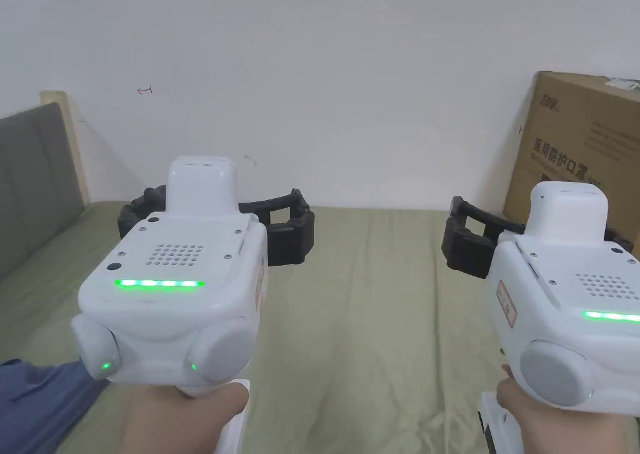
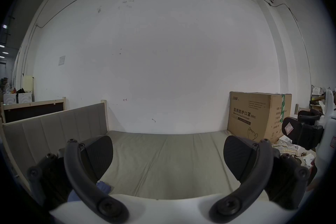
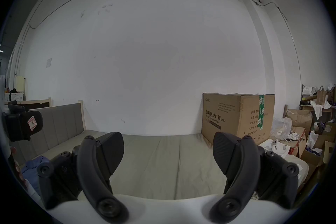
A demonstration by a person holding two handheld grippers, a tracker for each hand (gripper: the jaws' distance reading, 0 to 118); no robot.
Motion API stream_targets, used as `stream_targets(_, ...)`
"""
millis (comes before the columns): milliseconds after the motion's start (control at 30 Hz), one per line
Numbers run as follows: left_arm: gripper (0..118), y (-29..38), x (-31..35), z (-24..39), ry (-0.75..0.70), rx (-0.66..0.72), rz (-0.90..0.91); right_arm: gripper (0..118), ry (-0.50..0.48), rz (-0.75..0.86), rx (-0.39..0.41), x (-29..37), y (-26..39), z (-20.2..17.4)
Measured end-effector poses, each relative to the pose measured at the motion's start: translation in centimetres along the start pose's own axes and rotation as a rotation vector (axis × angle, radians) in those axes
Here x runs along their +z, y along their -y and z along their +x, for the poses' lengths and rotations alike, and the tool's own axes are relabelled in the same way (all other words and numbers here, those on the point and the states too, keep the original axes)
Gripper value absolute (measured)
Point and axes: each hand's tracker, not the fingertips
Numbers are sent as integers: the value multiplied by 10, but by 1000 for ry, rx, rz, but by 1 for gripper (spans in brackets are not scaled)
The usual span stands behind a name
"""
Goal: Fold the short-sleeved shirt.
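The blue shirt (image 1: 31, 399) lies bunched on the bed (image 1: 375, 324), low to my left. My left gripper (image 1: 215, 221) is nearer; my right gripper (image 1: 531, 239) hovers well apart. Both are spread, empty.

Blue shirt (image 1: 34, 399) on olive-green bedsheet (image 1: 375, 324); grey headboard (image 1: 31, 174), brown cardboard box (image 1: 581, 142) (green tape).

A storeroom or warehouse corner set up with a bed (image 1: 375, 299): bare white wall (image 2: 163, 64), big cardboard box (image 3: 236, 117) at the bed's end, and heaped boxes and bags (image 3: 312, 129) beside it.
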Motion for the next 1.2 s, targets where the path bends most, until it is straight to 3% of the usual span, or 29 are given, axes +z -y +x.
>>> stream_targets(1200, 118, 3, -5, -2, -10, 26, -31, 104, -8, -17, -5, -2, 3, -3)
